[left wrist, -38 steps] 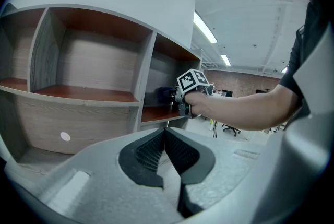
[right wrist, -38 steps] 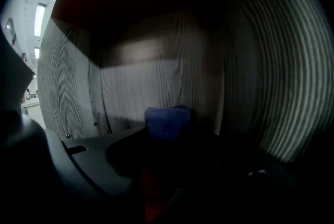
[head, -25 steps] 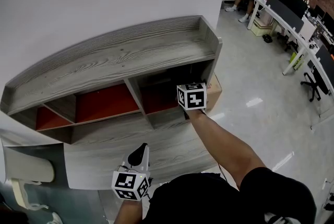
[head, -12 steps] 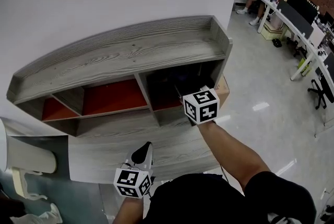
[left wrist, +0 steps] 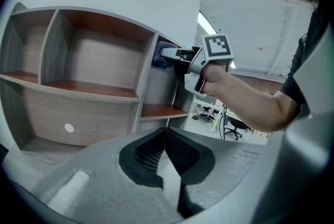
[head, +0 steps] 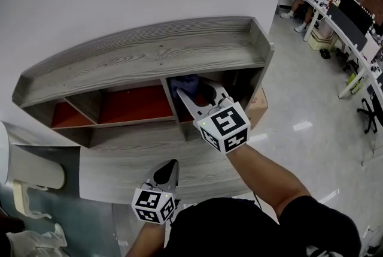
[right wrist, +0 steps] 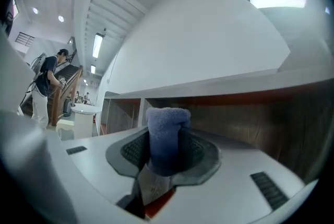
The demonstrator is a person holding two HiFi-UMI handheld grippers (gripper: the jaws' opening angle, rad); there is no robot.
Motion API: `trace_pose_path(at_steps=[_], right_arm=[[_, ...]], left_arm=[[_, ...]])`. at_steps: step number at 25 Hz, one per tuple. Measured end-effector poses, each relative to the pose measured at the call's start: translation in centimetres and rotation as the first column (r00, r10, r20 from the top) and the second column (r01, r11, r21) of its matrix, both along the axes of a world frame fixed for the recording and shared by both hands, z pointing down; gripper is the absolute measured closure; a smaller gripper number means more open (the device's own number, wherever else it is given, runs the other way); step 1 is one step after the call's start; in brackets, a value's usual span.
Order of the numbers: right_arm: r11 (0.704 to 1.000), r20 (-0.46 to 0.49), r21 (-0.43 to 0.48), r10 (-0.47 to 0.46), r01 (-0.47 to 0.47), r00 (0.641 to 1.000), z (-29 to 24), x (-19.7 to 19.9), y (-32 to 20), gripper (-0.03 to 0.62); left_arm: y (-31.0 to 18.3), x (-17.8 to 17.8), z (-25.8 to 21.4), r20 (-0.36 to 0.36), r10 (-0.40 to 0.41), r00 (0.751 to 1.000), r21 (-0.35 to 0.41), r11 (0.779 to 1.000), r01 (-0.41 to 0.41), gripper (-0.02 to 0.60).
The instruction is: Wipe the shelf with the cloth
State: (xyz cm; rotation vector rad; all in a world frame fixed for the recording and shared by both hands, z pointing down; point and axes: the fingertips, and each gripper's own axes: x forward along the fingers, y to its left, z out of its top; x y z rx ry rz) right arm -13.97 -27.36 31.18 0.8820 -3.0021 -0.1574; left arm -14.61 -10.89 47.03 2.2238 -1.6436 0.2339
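Observation:
A grey wood-grain shelf (head: 143,58) with red-backed compartments stands against the white wall. My right gripper (head: 190,87) is shut on a blue cloth (head: 182,83) at the mouth of the right compartment (head: 239,79). In the right gripper view the folded cloth (right wrist: 166,137) stands pinched between the dark pads. The left gripper view shows that cloth (left wrist: 163,58) and the right gripper (left wrist: 169,54) at the same compartment. My left gripper (head: 169,167) hangs low over the shelf's bottom board, its jaws shut with nothing between them (left wrist: 166,137).
A cardboard box (head: 260,100) sits on the floor right of the shelf. Desks with monitors (head: 341,16) and seated people fill the far right. A white object (head: 33,169) sits at the lower left. A person stands by a round table (right wrist: 49,90).
My right gripper has risen out of the right compartment and tilted upward, bringing the blue cloth into sight. The left gripper has barely moved.

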Motion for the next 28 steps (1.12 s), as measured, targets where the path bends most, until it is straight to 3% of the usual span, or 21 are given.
trace_pose_path(at_steps=[15,28], right_arm=[[0.999,0.014,0.051,-0.012,0.011,1.0,-1.4,-1.0,0.2,0.464],[0.999,-0.08,-0.034,0.0,-0.003,0.997,5.2,-1.3,-0.3,0.464]], left_arm=[[0.6,-0.5,0.0,0.005,-0.032,0.999,0.008,0.999,0.032,0.571],[0.6,-0.5,0.0,0.013,-0.018,1.0,0.003,1.0,0.017,0.571]])
